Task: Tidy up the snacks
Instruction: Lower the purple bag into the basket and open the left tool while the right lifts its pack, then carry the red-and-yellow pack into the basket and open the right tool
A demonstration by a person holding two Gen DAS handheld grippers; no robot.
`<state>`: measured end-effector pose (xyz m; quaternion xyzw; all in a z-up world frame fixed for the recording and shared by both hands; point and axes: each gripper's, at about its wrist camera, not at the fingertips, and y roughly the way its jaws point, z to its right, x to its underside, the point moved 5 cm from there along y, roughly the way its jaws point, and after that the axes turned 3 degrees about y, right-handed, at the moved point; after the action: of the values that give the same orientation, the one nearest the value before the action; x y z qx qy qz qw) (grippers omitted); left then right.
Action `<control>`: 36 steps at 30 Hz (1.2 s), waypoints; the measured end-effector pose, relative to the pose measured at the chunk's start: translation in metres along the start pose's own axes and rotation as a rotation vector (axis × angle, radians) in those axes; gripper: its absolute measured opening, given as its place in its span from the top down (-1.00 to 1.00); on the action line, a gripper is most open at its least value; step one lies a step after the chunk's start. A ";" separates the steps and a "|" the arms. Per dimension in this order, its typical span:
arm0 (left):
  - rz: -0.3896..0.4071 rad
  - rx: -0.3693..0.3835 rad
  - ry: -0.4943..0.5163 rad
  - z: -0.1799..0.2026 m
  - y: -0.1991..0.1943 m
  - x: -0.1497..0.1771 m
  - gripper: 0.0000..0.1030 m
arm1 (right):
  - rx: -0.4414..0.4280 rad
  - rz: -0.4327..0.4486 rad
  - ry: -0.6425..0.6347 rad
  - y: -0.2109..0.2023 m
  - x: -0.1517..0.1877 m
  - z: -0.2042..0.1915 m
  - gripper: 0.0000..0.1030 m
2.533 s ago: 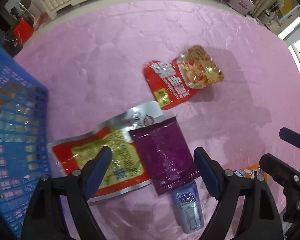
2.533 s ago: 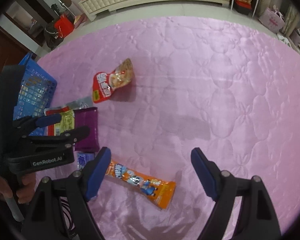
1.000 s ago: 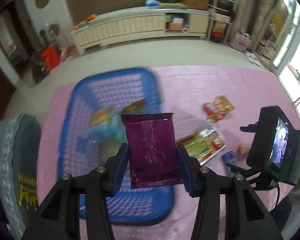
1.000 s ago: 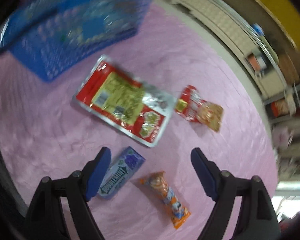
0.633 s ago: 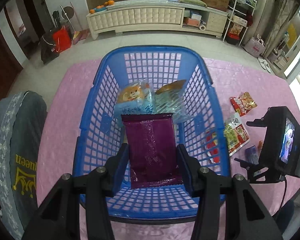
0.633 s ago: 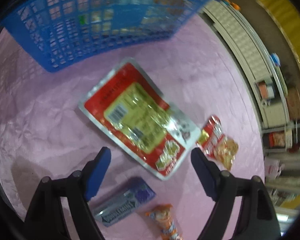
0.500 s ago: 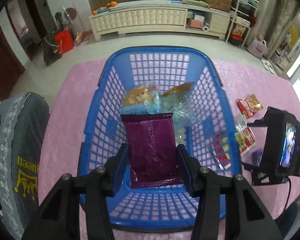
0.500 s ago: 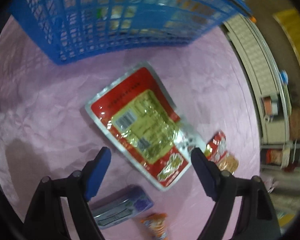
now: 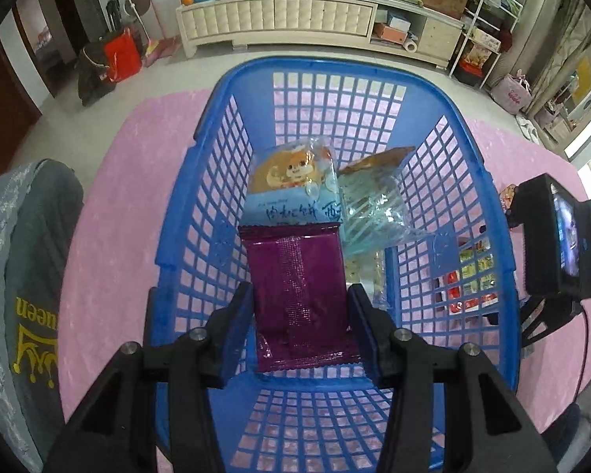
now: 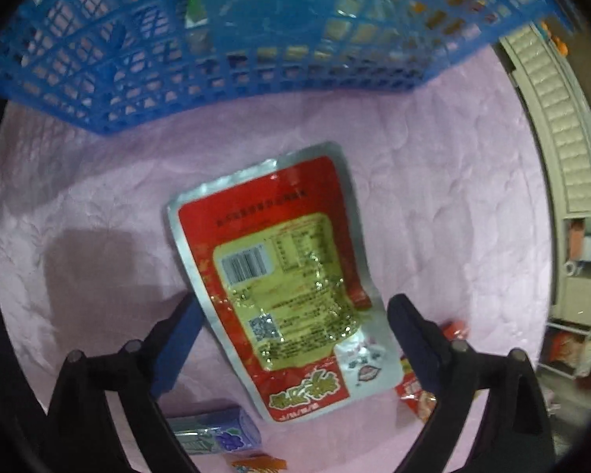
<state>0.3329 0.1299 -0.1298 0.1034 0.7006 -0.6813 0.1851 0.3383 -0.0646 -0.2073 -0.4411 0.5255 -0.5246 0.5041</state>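
Note:
My left gripper [image 9: 300, 325] is shut on a purple snack packet [image 9: 299, 287] and holds it over the inside of the blue basket [image 9: 216, 146]. The basket holds a light blue cartoon packet [image 9: 291, 185] and a clear wrapped packet [image 9: 374, 205]. My right gripper [image 10: 291, 331] is open just above a large red and silver pouch [image 10: 283, 276] lying on the pink cloth, its fingers on either side of it. The basket wall [image 10: 256, 27] stands just beyond the pouch.
A purple gum pack [image 10: 216, 433], an orange packet [image 10: 256, 465] and a small red packet [image 10: 421, 394] lie near the right gripper. The right gripper's body with its screen [image 9: 559, 236] sits right of the basket. A grey cushion [image 9: 23, 276] lies at the left.
My left gripper has picked up the purple packet and carried it over into the basket. My right gripper has moved from the orange packet to over the red and silver pouch.

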 end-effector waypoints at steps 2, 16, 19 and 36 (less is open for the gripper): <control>0.002 -0.006 0.019 0.002 0.000 -0.002 0.11 | -0.026 0.021 0.016 0.000 0.002 0.001 -0.79; -0.033 -0.026 0.073 0.010 0.006 -0.003 0.11 | -0.070 -0.013 -0.010 -0.007 -0.018 0.003 -0.41; -0.035 -0.028 0.109 0.013 0.005 0.000 -0.01 | -0.044 -0.008 -0.033 -0.007 -0.027 -0.004 -0.62; 0.010 -0.002 0.064 0.020 -0.008 0.012 -0.31 | -0.054 0.087 0.145 -0.009 -0.022 -0.012 0.01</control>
<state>0.3210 0.1084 -0.1273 0.1285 0.7062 -0.6762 0.1657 0.3278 -0.0418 -0.1980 -0.3920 0.5931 -0.5184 0.4752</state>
